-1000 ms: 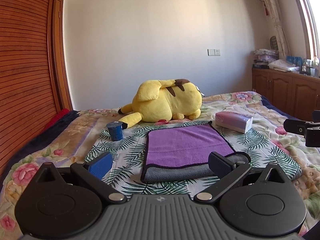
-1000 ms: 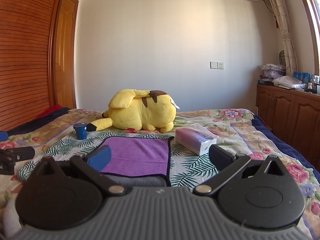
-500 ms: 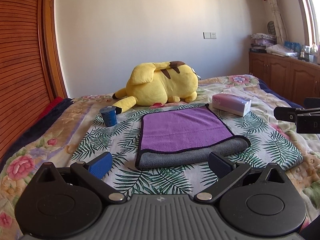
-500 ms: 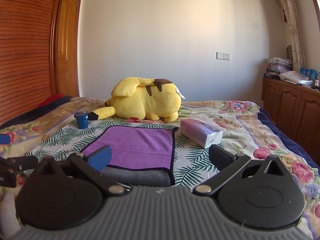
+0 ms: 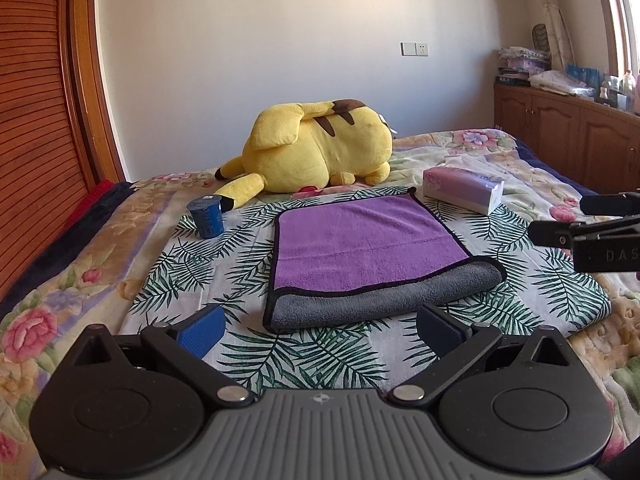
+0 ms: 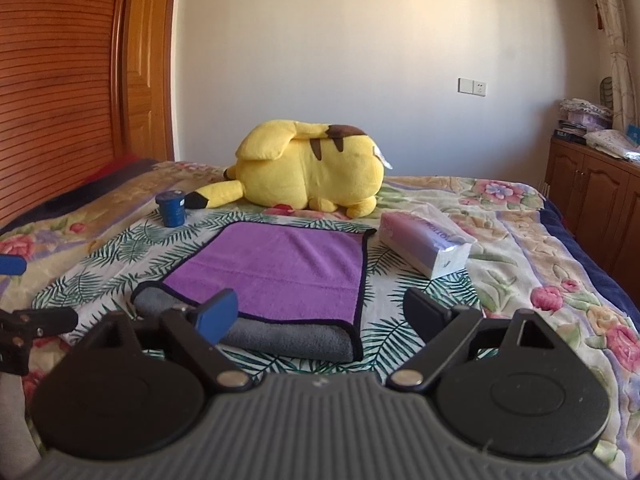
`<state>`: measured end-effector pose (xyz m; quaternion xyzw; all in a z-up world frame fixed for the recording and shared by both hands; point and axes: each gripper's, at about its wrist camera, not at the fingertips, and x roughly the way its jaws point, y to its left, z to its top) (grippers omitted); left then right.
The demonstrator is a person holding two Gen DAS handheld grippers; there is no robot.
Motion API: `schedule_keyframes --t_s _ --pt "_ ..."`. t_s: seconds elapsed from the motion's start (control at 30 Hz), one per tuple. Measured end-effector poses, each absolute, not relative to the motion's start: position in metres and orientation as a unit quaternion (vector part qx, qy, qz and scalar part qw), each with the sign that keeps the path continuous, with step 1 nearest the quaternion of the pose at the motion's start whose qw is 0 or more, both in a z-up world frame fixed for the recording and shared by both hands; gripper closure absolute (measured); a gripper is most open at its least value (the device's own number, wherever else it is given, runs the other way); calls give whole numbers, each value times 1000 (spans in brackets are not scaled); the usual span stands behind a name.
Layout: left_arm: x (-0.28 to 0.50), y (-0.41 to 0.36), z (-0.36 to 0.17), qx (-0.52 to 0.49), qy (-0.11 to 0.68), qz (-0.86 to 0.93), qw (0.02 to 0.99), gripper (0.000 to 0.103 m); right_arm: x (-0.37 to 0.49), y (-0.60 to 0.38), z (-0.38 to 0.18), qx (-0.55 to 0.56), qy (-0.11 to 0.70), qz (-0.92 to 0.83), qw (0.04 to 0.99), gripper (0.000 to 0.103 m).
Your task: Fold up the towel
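A purple towel (image 5: 360, 240) with a grey underside and black trim lies folded flat on the leaf-print cloth on the bed; its grey folded edge faces me. It also shows in the right wrist view (image 6: 280, 272). My left gripper (image 5: 318, 330) is open and empty, just short of the towel's near edge. My right gripper (image 6: 324, 312) is open and empty, over the towel's near right corner. The right gripper's fingers (image 5: 560, 232) show at the right edge of the left wrist view.
A yellow plush toy (image 5: 316, 148) lies behind the towel. A blue cup (image 5: 206, 216) stands to the towel's left. A tissue pack (image 5: 464, 190) lies to its right. Wooden cabinets (image 5: 568, 124) line the right wall; a slatted headboard (image 5: 36, 120) is at left.
Both grippers have risen and pulled back a little from the towel, so the views look down on it more. The towel lies still and both stay open.
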<state>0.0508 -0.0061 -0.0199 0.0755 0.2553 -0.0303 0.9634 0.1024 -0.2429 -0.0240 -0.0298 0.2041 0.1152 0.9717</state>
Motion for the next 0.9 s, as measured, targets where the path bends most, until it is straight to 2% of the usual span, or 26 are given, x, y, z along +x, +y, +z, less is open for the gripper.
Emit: schedule_keyframes --t_s 0.07,0.13,0.33,0.5,0.77,0.9 --pt "54 -5 -19 74 256 -34 963 16 107 -241 -25 -35 210 122 969 13" --pt "59 -3 -18 68 258 -42 963 21 111 -239 -26 -38 215 127 968 13" --pt "75 2 -19 64 272 -46 959 23 125 -238 -30 -48 225 136 964 14" --pt "87 6 -21 56 285 -55 955 27 137 -238 -34 -48 237 145 959 19" --pt "110 12 -22 57 289 -64 954 32 153 -238 -41 -48 252 153 954 22" --pt "123 17 -27 60 296 -64 951 37 162 -240 -44 -45 258 159 952 24"
